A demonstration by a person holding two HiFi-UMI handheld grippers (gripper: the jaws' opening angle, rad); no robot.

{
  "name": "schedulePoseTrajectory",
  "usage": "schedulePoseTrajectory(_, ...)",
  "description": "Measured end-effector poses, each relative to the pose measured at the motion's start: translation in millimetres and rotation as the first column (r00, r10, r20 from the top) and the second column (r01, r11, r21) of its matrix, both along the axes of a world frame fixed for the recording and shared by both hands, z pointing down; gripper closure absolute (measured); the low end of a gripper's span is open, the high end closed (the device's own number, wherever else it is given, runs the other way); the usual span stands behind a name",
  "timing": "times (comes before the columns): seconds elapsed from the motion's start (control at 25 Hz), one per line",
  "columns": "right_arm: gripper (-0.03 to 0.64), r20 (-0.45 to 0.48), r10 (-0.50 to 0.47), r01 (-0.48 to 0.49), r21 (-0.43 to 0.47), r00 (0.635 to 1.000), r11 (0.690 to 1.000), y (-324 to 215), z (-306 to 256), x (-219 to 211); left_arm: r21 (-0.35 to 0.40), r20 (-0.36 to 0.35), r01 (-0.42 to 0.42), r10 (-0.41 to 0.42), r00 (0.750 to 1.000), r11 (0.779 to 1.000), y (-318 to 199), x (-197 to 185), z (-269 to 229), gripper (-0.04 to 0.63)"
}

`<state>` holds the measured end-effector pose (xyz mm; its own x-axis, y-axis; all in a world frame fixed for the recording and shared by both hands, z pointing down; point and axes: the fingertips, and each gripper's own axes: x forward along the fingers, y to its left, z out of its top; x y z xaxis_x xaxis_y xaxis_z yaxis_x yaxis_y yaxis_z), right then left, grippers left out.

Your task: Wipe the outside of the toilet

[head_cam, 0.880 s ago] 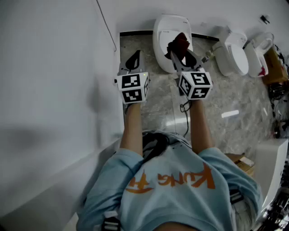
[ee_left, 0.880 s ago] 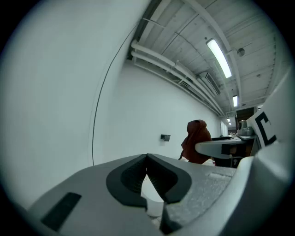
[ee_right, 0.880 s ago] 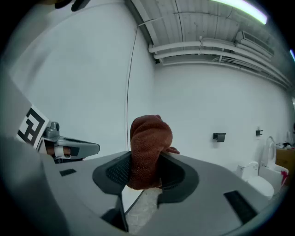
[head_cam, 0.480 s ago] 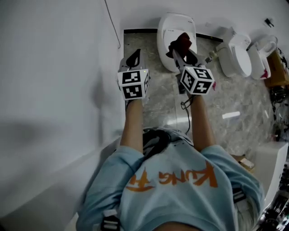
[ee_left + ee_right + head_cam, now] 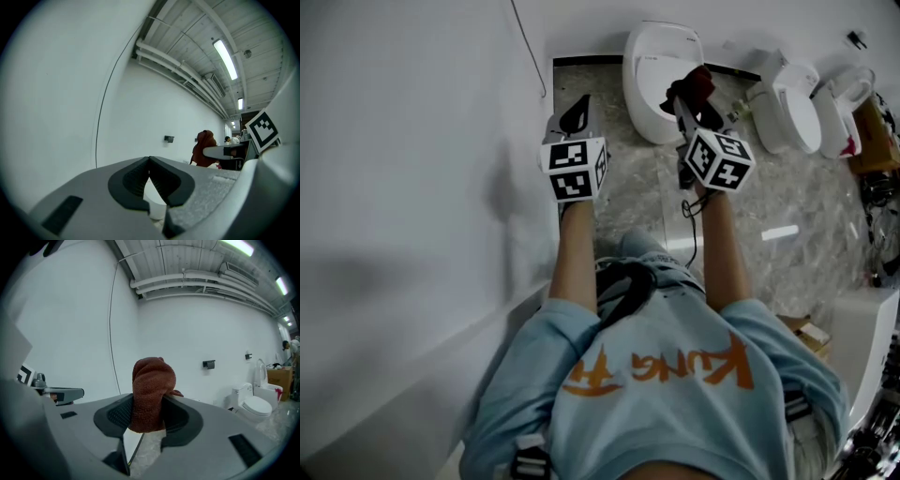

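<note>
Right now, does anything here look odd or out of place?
Nothing looks spilled or broken. One oddity: the toilet has two more toilets right beside it, with no partitions between them.

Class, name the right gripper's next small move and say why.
Probably lower the right gripper until the cloth meets the outer side of the toilet. Its jaws are shut on the cloth, which seems to hang above the rim, not yet touching.

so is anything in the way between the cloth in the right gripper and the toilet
Nothing visible. The right gripper holds the dark red cloth right at the right edge of the nearest toilet. The left gripper is off to the left, over the floor.
</note>
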<state>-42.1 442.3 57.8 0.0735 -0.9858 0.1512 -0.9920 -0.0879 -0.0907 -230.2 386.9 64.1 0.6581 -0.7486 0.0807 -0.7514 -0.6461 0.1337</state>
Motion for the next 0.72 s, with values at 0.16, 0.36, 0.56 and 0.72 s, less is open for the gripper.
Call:
schedulePoseTrajectory(0.16, 0.446, 0.009, -0.009, 0.009, -0.003, 1.000, 1.000, 2.4, -4.9, 17.2, 0.009, 0.006, -0.008, 0.008, 1.000, 1.000, 1.5, 15.8, -7.3, 0.597)
schedulePoseTrajectory(0.36, 0.448, 0.111, 0.005, -0.011, 0.054, 0.994, 0.999, -15.2, -17.4, 45.5, -0.001, 0.040, 0.006, -0.006, 0.999, 1.000, -22.2, 18.6, -1.4, 0.597)
schedulePoseTrajectory(0.56, 0.448, 0.148, -0.043, 0.036, 0.050, 0.988, 0.998, -73.3, -4.9, 49.5, -0.030, 0.052, 0.056, -0.054, 0.997, 0.998, -72.6, 20.2, 9.1, 0.597)
schedulePoseTrajectory(0.72, 0.448, 0.176, -0.056, 0.053, 0.018, 0.983, 0.998, -133.2, 19.2, 77.7, -0.064, 0.047, 0.087, -0.084, 0.995, 0.994, -127.4, 40.1, 31.8, 0.597)
